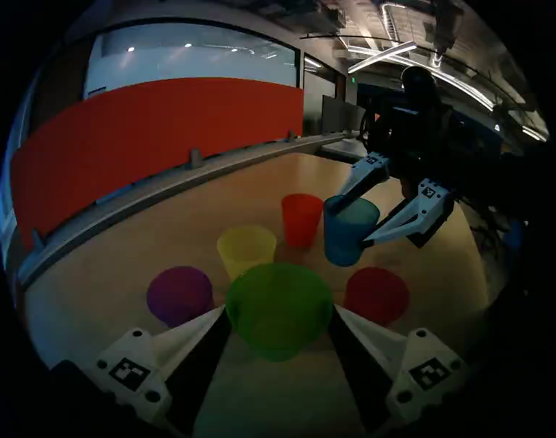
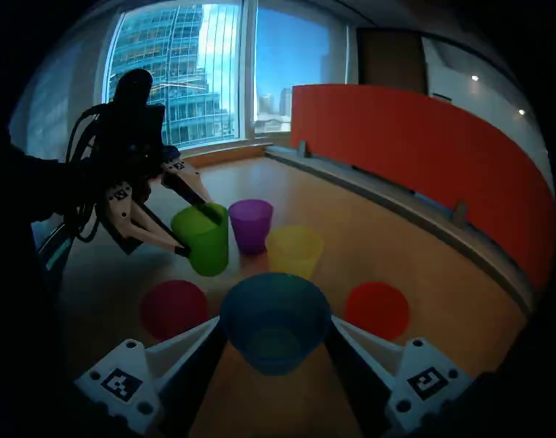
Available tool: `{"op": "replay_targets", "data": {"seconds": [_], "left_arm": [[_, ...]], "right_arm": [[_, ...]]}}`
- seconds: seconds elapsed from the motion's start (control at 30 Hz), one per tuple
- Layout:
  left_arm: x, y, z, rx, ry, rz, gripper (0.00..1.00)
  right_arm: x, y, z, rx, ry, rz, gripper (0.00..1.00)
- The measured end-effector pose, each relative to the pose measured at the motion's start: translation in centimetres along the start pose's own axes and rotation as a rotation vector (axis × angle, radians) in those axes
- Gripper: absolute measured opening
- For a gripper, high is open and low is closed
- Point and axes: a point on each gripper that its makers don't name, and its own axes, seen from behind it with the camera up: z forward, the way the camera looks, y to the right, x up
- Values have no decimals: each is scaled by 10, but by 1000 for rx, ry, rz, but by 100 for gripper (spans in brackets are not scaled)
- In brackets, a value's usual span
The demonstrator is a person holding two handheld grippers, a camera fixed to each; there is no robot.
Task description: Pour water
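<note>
The left gripper (image 1: 278, 312) grips the green cup (image 2: 203, 237), the right gripper (image 2: 276, 321) the blue cup (image 1: 349, 228), both over the table's (image 1: 95, 292) middle. Tilting off-target could spill water or topple the yellow cup (image 1: 246, 248) nearby.

The left tool (image 1: 278, 312) has two pale grey wedge-shaped fingers (image 1: 177, 343) with black inner faces; each base carries a black-and-white square marker (image 1: 128, 373) and dark screws. The right tool (image 2: 274, 321) looks alike.
</note>
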Motion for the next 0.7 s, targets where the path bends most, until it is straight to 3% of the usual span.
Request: {"op": "replay_targets", "data": {"seconds": [0.37, 0.7], "left_arm": [[45, 4, -37, 48, 112, -7, 87], [71, 13, -65, 88, 180, 7, 87]], "right_arm": [[35, -6, -40, -51, 67, -5, 90], [65, -13, -71, -93, 147, 4, 90]]}}
